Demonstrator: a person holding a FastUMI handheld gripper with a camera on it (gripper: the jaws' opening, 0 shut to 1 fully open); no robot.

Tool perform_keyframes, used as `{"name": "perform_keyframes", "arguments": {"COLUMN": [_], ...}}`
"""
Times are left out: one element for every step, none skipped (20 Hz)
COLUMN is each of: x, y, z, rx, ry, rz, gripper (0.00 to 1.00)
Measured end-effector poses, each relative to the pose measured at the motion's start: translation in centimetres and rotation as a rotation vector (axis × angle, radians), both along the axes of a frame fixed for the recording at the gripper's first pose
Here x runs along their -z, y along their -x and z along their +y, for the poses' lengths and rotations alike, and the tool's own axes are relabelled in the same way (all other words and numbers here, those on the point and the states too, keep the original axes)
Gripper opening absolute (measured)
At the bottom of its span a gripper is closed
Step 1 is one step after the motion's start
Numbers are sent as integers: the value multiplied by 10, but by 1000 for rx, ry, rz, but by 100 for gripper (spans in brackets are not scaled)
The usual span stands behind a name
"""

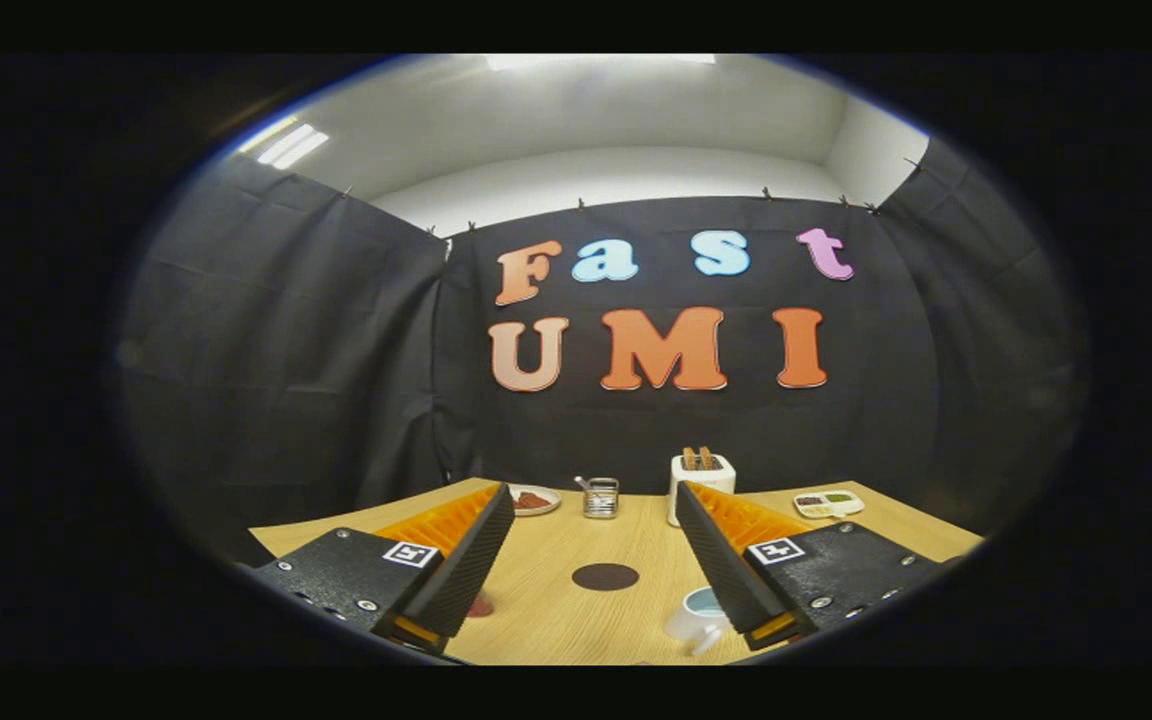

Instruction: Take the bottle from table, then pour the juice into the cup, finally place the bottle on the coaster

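Observation:
My gripper (594, 490) is open, its two fingers spread wide above a wooden table (546, 620), with nothing between them. A dark round coaster (605, 576) lies flat on the table between the fingers. A white cup (698, 618) with a handle stands close by the right finger, which hides part of it. A small reddish-brown thing (480, 606) peeks out from behind the left finger; I cannot tell what it is.
Along the table's far edge stand a white toaster (701, 478) with two slices in it, a small metal holder (600, 497), a plate of reddish food (534, 499) and a little tray of sauces (828, 503). Black cloth walls close the booth behind.

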State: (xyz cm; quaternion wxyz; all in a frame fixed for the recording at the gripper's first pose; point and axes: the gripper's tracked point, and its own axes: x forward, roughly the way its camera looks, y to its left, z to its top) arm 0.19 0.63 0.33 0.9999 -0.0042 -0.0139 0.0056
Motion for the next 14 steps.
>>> {"name": "perform_keyframes", "arguments": {"x": [0,1,1,3,6,9,10,11,12,14,16,20,25,30], "y": [-1,0,-1,-2,-4,-5,-5,-7,-8,-9,-10,-13,-13,-14], "z": [3,4,5,5,6,10,12,14,17,19,22,26,28,30], "rx": [-4,-6,-2,1,1,-4,-7,-9,-14,-16,-20,-25,-29,-31], "ry": [5,12,16,18,15,11,7,4,2,1,1,2,5,7], "rz": [-3,-1,-1,2,12,21,27,29,30,29,32,37,44,52], "gripper": [97,96,97,97,96,96,97,97,97,97,96,97,97,97]}}
